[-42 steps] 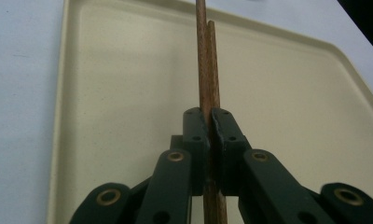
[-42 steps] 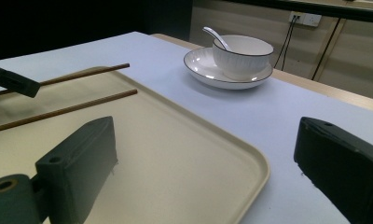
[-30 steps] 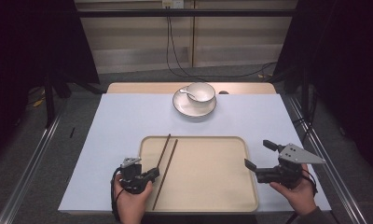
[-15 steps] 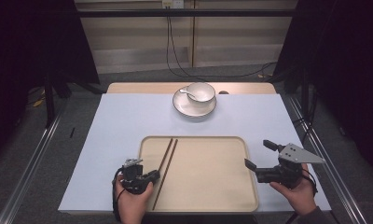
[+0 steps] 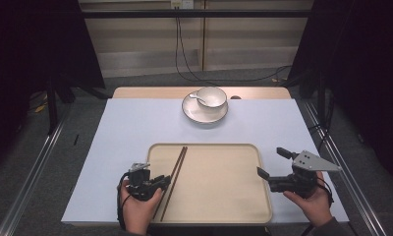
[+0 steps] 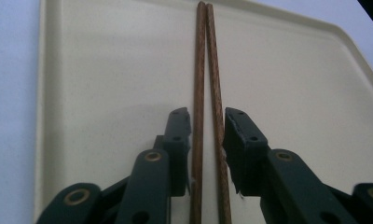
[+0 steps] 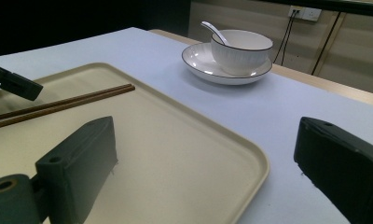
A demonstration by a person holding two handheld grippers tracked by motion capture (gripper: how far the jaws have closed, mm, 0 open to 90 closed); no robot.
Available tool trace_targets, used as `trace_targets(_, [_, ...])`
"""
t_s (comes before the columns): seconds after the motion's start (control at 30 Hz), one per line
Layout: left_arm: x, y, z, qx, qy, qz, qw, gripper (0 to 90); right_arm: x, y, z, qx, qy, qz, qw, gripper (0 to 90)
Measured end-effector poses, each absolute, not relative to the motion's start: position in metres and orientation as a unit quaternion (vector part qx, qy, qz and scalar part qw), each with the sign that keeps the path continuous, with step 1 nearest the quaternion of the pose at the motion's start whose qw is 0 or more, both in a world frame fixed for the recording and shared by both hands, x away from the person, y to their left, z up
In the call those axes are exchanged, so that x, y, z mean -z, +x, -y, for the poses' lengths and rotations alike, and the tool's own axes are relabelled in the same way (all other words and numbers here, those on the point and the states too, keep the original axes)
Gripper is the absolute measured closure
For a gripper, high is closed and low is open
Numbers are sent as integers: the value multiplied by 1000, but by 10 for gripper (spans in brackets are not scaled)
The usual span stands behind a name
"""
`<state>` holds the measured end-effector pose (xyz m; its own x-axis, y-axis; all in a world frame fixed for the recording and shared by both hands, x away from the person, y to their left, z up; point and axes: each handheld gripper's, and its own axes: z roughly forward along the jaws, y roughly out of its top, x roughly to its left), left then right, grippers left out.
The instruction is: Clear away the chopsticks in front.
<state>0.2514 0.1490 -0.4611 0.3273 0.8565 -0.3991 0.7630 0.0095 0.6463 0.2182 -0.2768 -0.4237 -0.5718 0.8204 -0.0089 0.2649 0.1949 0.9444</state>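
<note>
Chopsticks (image 6: 207,93) lie along the tray's (image 5: 243,216) left edge — set down, by the look of it. Left gripper (image 6: 207,135) has just been opening, pads parted around them; next, draw back without nudging them. Right gripper (image 5: 270,164) hangs wide open, empty, at the right edge.

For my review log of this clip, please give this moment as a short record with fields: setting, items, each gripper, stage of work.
setting: table with pale blue cover
tray: beige, near edge
chopsticks: pair lying side by side on the tray's left part
bowl: white, holding a spoon, on a saucer at the far side
left gripper: around the chopsticks' near end, jaws just opening, small gaps at the pads
right gripper: wide open, nothing between the fingers, over the tray's right edge
stage: chopsticks laid on tray, being released
</note>
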Motion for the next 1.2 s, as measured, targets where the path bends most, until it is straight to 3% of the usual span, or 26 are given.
trace_targets(0.5, [439,274,-149,-93,694,-525,484,240,423,218,275,-514,374,-723,271,56])
trace_targets(0.8, [425,287,-149,-110,693,-498,510,135,423,218,275,-514,375,-722,271,55])
trace_targets(1.2, [403,300,-157,-140,705,-473,510,119,422,219,276,-515,375,-721,273,56])
